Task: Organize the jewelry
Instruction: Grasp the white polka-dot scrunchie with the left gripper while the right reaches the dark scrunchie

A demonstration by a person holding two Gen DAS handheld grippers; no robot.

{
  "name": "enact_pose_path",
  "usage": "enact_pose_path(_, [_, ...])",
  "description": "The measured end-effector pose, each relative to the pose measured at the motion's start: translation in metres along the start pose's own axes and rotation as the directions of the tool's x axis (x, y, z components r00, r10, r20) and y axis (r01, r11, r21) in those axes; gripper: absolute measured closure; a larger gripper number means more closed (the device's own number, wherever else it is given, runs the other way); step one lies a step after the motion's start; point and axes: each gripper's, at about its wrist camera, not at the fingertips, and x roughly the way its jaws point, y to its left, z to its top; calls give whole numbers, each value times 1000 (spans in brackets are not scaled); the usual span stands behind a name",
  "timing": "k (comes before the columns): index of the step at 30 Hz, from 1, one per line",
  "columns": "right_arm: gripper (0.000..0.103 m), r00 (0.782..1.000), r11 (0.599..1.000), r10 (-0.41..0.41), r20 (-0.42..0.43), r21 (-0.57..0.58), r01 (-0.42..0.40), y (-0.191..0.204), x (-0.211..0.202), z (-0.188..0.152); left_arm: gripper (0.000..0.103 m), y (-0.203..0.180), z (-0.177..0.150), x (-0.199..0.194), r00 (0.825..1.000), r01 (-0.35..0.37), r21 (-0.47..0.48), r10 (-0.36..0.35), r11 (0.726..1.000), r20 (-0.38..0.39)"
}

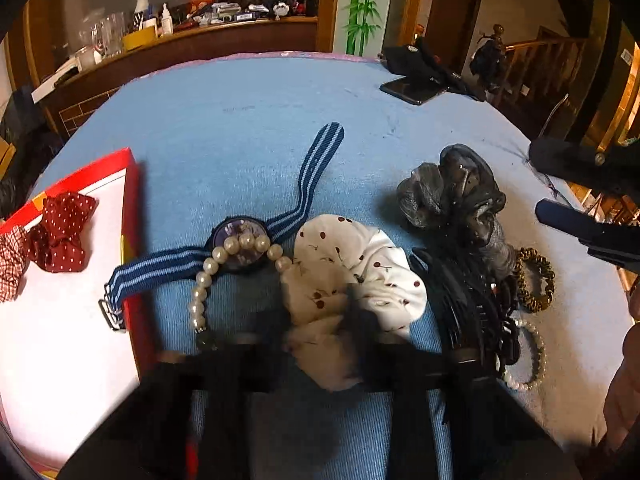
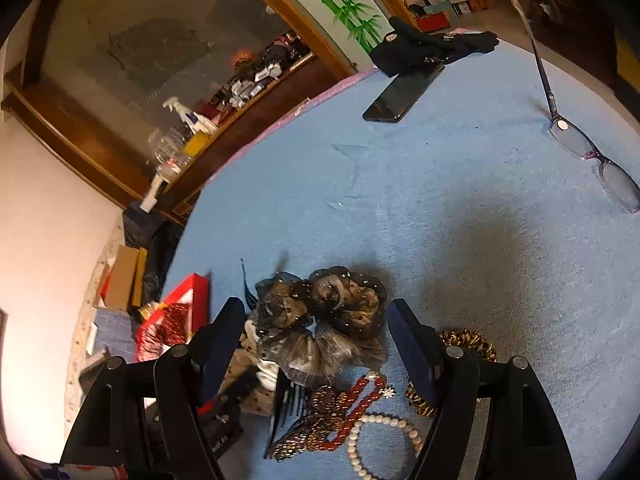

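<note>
Here the left claw was clenched on the near folds of the white scrunchie — its dark fingers blurred, the cherry-print cloth bunched between them on the blue table. Just left of the scrunchie lay a watch with a striped blue strap, one strap end resting over the rim of the red box, and a pearl bracelet curved across the watch face. Inside the box sat a red dotted bow. To the right of the scrunchie were a dark gauze scrunchie, a black comb and a leopard hair tie, crowded together. The right claw stood released, its fingers set either side of the gauze scrunchie without pressing on it. Nearer that camera lay a red bead bracelet, a second pearl bracelet and a beaded clip. Far across the table were a phone and glasses.
</note>
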Motion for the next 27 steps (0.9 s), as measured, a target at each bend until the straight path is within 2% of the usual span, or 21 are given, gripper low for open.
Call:
enact_pose_path(5, [20,999,998,-39,-21,-50,38,5,15,-3,94,12,3,-21,993,2,-23,1,1000,121])
enact_pose_path(7, [18,997,995,-65,-29,-81,62,8,22,-4,94,15,4,-35,982,-1,-24,5,1000,188])
enact_pose_path(11, [18,991,981,-126,-40,-152,118,17,43,-7,94,13,6,-58,949,-20,6,17,1000,316])
enact_pose_path(12, [27,991,979,-130,-35,-164,123,17,45,-8,94,12,6,-62,940,-28,15,22,999,340])
enact_pose_path(13, [56,991,976,-132,-22,-180,126,19,47,-10,94,11,5,-65,934,-35,22,25,999,355])
enact_pose_path(15, [90,987,965,-157,-19,-216,149,23,50,-12,94,11,3,-70,928,-40,34,24,999,371])
enact_pose_path(18, [94,989,966,-142,36,-214,147,25,36,-11,94,12,2,-72,928,-33,40,15,999,372])
enact_pose_path(19, [94,985,963,-146,86,-216,162,28,26,-10,94,13,1,-74,927,-29,39,12,999,375])
enact_pose_path(23, [94,952,950,-158,263,-224,219,37,-12,-11,94,14,1,-79,920,-30,32,15,999,391])
enact_pose_path(27, [94,942,949,-137,307,-231,213,44,-28,-15,94,13,0,-77,927,-38,33,23,999,374])
